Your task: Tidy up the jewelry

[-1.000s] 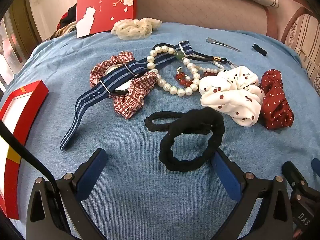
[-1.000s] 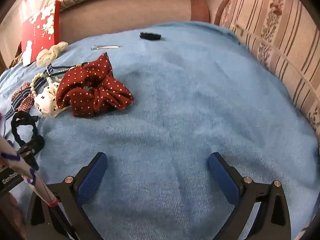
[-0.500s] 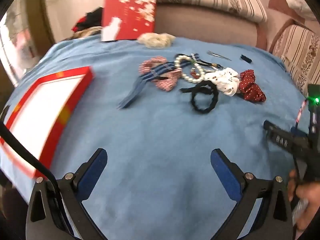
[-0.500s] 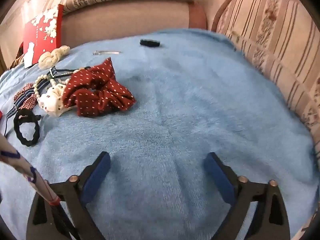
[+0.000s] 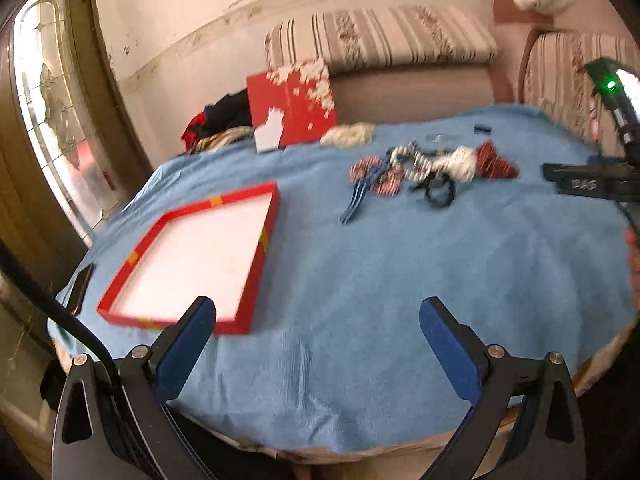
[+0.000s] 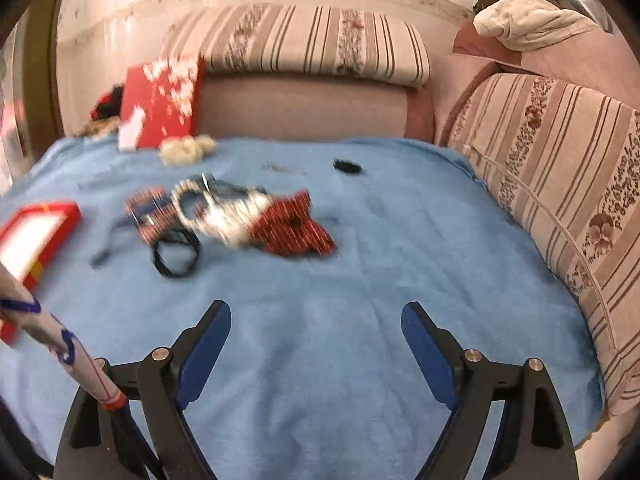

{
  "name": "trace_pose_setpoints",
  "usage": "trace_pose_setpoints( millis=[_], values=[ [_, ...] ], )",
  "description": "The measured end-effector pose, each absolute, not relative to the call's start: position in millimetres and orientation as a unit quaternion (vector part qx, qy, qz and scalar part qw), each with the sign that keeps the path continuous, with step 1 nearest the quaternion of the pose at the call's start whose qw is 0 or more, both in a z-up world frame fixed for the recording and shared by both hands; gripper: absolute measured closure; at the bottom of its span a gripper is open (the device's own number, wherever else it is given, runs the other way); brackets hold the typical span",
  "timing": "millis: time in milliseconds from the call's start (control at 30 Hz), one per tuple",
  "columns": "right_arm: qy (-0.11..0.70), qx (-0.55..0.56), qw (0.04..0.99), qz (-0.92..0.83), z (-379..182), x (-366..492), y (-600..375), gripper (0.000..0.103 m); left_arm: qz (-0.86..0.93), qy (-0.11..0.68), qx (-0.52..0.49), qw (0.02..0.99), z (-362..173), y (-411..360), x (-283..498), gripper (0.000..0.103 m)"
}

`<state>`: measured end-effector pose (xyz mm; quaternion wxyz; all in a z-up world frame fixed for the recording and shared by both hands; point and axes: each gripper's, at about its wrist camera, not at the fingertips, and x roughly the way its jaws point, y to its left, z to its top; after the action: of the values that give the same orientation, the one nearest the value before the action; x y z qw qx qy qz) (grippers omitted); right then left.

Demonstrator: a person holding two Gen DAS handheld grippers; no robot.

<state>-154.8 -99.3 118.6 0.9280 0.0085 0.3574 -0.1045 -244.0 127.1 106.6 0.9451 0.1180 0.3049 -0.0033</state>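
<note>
A heap of accessories lies on the blue cloth: a black hair band (image 5: 440,195) (image 6: 176,258), a red dotted scrunchie (image 5: 494,160) (image 6: 294,228), a white dotted scrunchie (image 5: 460,162), a plaid scrunchie (image 6: 150,216) with a striped blue strap (image 5: 354,204), and a pearl string (image 6: 192,208). An open red tray (image 5: 256,264) (image 6: 52,236) with a white floor sits to the left. My left gripper (image 5: 316,344) is open and empty, high above the cloth's near edge. My right gripper (image 6: 316,344) is open and empty, well back from the heap.
A red box lid (image 5: 292,108) (image 6: 160,100) leans on the sofa back, with a cream scrunchie (image 5: 348,136) (image 6: 186,150) before it. A black clip (image 6: 347,166) and a metal hair clip (image 6: 280,168) lie farther back. Striped cushions (image 6: 560,184) border the right. A phone (image 5: 80,288) lies left of the tray.
Both grippers have pulled back and up from the heap; the items look smaller and the red tray has come fully into the left view. Nothing was picked up.
</note>
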Motion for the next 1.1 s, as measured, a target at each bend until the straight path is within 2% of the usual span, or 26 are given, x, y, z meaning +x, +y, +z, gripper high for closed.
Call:
trace_pose_setpoints(
  millis=[133, 233, 300, 533, 600, 733, 1100],
  values=[
    [0.333, 0.037, 0.938, -0.084, 139, -139, -94, 0.013, -0.022, 0.268, 0.106, 0.957, 138, 123, -225, 0.001],
    [0.329, 0.054, 0.94, -0.072, 145, -116, -94, 0.021, -0.029, 0.267, 0.113, 0.957, 145, 107, -186, 0.001],
    [0.332, 0.072, 0.939, -0.061, 145, -97, -96, 0.027, -0.038, 0.275, 0.107, 0.955, 143, 104, -163, 0.001],
    [0.335, 0.075, 0.937, -0.06, 134, -55, -102, 0.028, -0.077, 0.326, 0.073, 0.94, 123, 95, -91, 0.002],
    [0.337, 0.075, 0.936, -0.071, 125, -50, -108, 0.028, -0.079, 0.338, 0.066, 0.936, 119, 90, -72, 0.007],
    [0.375, 0.081, 0.92, -0.084, 101, -37, -119, 0.028, -0.095, 0.375, 0.062, 0.92, 98, 68, -29, 0.026],
    [0.409, 0.14, 0.897, -0.093, 77, -17, -142, 0.029, -0.1, 0.434, 0.067, 0.893, 53, 68, -9, 0.027]
  ],
)
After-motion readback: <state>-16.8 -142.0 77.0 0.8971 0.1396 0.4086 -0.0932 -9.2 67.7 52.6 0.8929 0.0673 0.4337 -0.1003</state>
